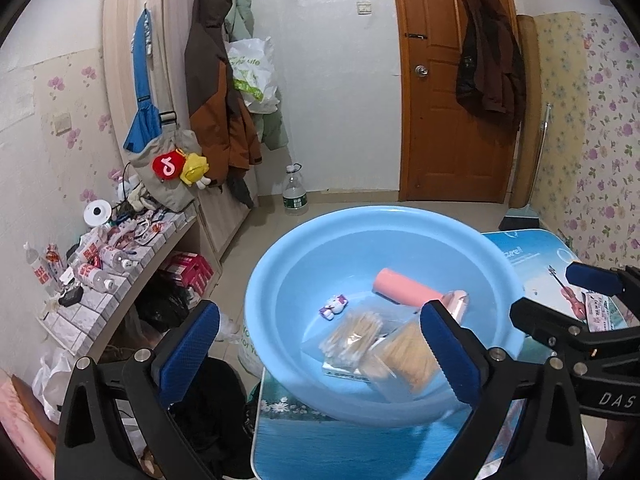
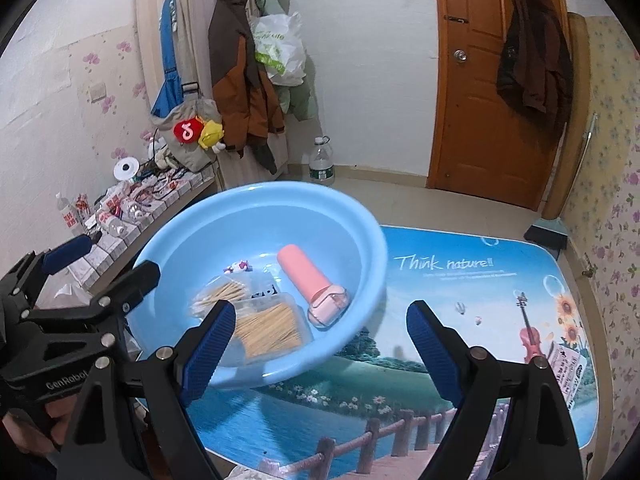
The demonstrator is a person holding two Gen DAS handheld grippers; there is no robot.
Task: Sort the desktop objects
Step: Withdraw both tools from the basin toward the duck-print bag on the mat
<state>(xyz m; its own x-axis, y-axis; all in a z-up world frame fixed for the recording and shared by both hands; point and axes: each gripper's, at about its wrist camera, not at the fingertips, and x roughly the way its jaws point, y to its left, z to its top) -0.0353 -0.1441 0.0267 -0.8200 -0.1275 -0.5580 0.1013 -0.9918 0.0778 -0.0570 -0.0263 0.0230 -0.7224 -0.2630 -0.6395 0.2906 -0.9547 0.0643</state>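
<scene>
On the table's (image 2: pixel 472 280) left end sits your blue basin (image 2: pixel 360 216), overhanging the edge. Inside: a pink roller (image 2: pixel 310 284) lying on its side, a bag of cotton swabs (image 2: pixel 218 294), a clear box of toothpicks (image 2: pixel 268 330) beside it, and a small cat figurine (image 1: pixel 334 306) toward the far wall. Your left gripper (image 1: pixel 320 344) is spread wide, empty, straddling the basin's near rim. Your right gripper (image 2: pixel 320 344) is likewise released, holding nothing. A printed card (image 2: pixel 570 368), possibly a packet, lies at the table's right edge. A water bottle (image 2: pixel 321 162) stands on the floor beyond.
</scene>
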